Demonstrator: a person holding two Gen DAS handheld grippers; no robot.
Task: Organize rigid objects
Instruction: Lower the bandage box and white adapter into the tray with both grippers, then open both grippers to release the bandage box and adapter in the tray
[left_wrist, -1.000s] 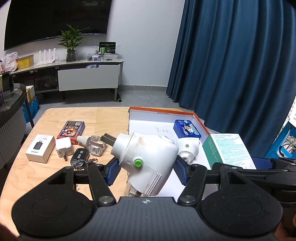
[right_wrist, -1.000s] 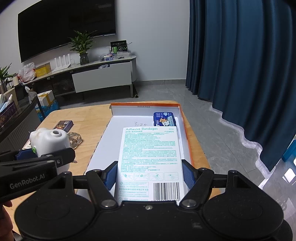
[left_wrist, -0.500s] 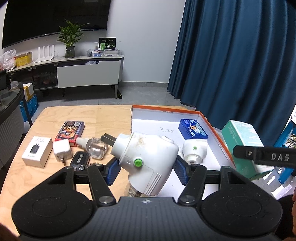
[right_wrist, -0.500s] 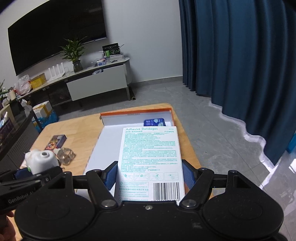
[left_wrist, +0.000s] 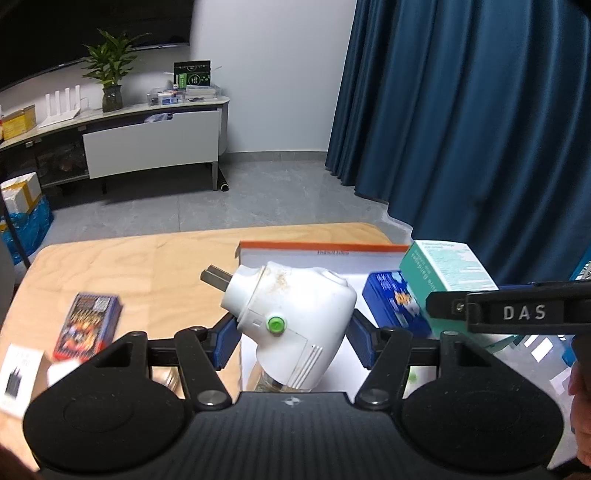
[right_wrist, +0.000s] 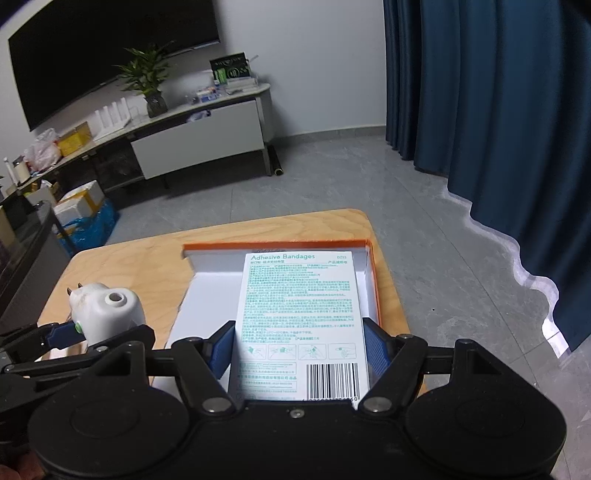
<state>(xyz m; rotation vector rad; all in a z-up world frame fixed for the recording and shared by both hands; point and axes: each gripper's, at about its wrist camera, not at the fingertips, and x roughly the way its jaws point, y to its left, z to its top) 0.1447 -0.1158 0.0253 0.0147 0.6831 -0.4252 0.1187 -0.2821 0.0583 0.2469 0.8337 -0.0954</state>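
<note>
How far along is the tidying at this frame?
Done: a blue tin lies in the orange-rimmed white tray. In hand: the left gripper clamps a white plug-in device; the right gripper holds a teal-and-white adhesive bandage box, both over the tray. Left: a red-and-blue card box and a white charger box on the wooden table.

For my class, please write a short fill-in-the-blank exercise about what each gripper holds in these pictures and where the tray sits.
1. The left gripper is shut on a white plug-in device with a small ______ button.
2. The right gripper is shut on a box labelled Adhesive ______.
3. The white tray has an ______ rim.
4. The tray lies on a ______ table.

Missing words: green; Bandages; orange; wooden
</note>
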